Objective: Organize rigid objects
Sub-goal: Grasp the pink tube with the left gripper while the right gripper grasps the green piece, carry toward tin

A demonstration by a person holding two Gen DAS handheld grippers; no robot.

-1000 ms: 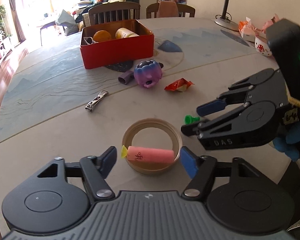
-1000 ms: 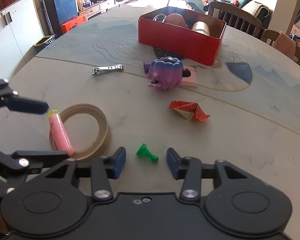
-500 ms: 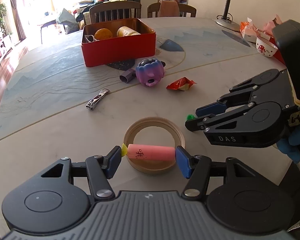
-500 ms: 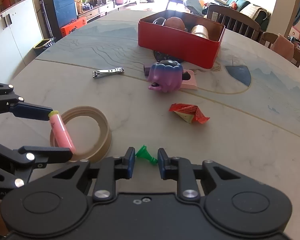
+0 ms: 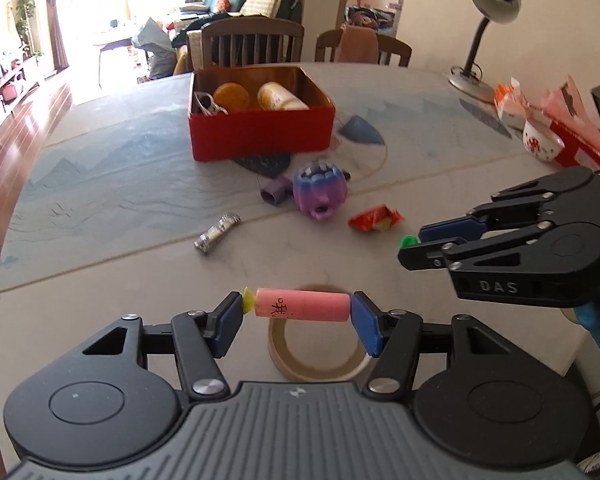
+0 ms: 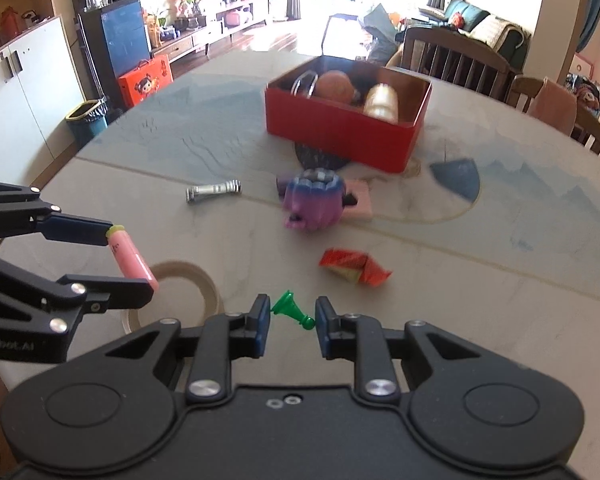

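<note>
- Left tongs (image 5: 298, 312): closed end-to-end on a smooth pink cylinder (image 5: 302, 309) with a yellow tip, held above the beige tape ring (image 5: 318, 366).
- Right tongs (image 6: 288, 320): pinched on a small green plastic pawn (image 6: 290, 309), clear of the desk.
- Desk (image 6: 480, 300): pale, marbled, round-edged; red metal tin (image 5: 260, 128) well beyond.
- Living room with sofa behind.

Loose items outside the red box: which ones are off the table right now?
Two: the pink tube, clamped in the left gripper, and the green pawn, clamped in the right gripper.
</note>
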